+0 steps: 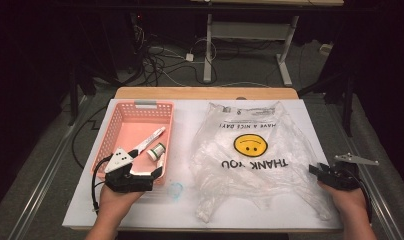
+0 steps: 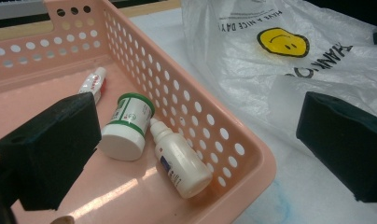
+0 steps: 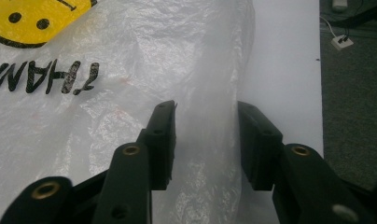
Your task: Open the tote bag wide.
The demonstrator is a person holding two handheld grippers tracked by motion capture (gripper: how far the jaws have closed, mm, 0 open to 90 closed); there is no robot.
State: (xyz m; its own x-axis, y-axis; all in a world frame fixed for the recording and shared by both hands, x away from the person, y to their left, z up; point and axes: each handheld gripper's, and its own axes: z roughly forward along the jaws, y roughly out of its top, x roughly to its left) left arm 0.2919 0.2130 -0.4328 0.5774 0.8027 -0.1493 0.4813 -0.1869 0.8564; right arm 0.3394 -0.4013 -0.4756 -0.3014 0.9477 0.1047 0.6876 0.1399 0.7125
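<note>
Basket on table's left half; plastic bag flat to its right, apart. In basket — tube farthest back, jar before it, dropper bottle against right wall, touching jar.

The bag is thin, crinkled, translucent plastic film with a soft sheen, the pink basket is smooth, perforated, glossy plastic, the two bottles in it are smooth white plastic, and the table top looks matt white
</note>
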